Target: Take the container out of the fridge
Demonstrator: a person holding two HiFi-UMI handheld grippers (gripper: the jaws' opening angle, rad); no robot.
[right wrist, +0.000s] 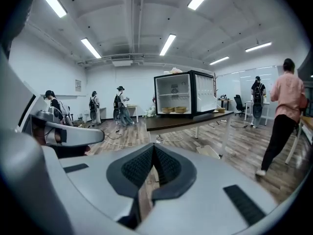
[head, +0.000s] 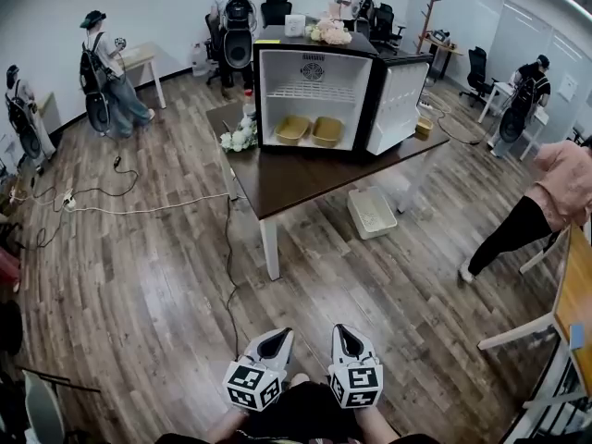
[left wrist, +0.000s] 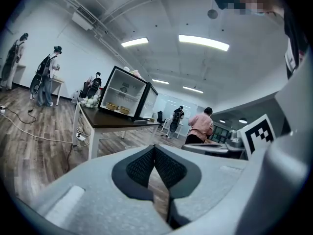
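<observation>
Nearest to us, our left claw (head: pixel 280 337) and right claw (head: pixel 342 333) are smooth grey shells with ribbed black pads, each pinched together on nothing above the plank floor (head: pixel 166 276). Well ahead, on the dark brown tabletop (head: pixel 296 185), stands the boxy black fridge (head: pixel 313 70), door (head: pixel 400 100) swung wide. Inside it is white with a wire shelf (head: pixel 310 92), and a shallow, rounded tan container (head: pixel 291 129) sits beside a second container (head: pixel 326 130) on its bottom.
</observation>
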